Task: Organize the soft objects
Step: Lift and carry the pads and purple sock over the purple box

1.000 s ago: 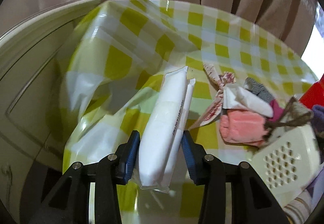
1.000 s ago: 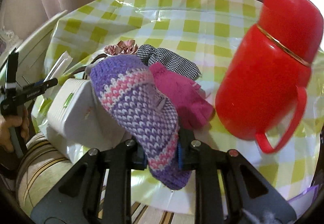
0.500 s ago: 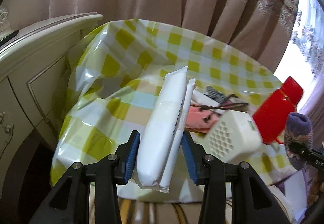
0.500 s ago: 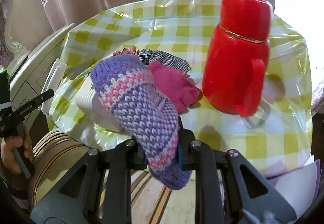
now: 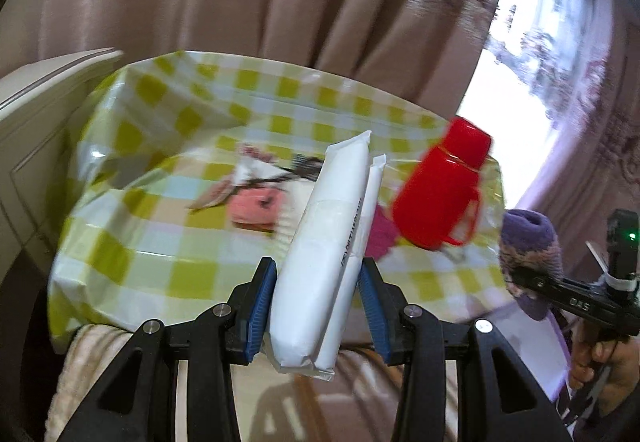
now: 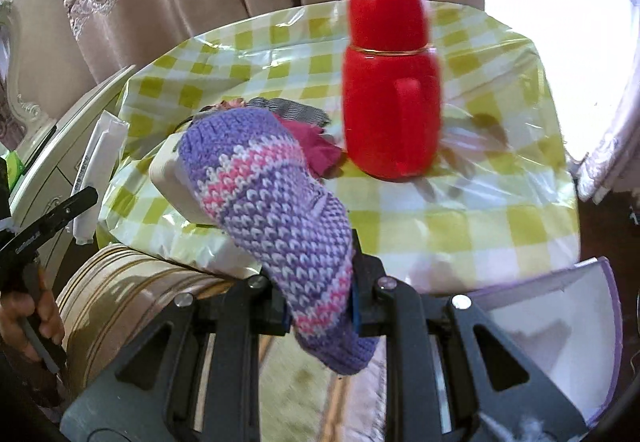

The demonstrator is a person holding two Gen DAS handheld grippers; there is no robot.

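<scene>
Legible markings: one partial

White letters "DAS" appear on the black right gripper [image 5: 576, 302] arm; print on the white plastic-wrapped pack [image 5: 324, 258] is unreadable.

Light: I see daylight from the blown-out window [image 5: 520, 82] at far right | glare: sheen on the tablecloth [image 6: 460, 210] | blur: left view smeared by motion | edges: fisheye bending, dark corners
</scene>
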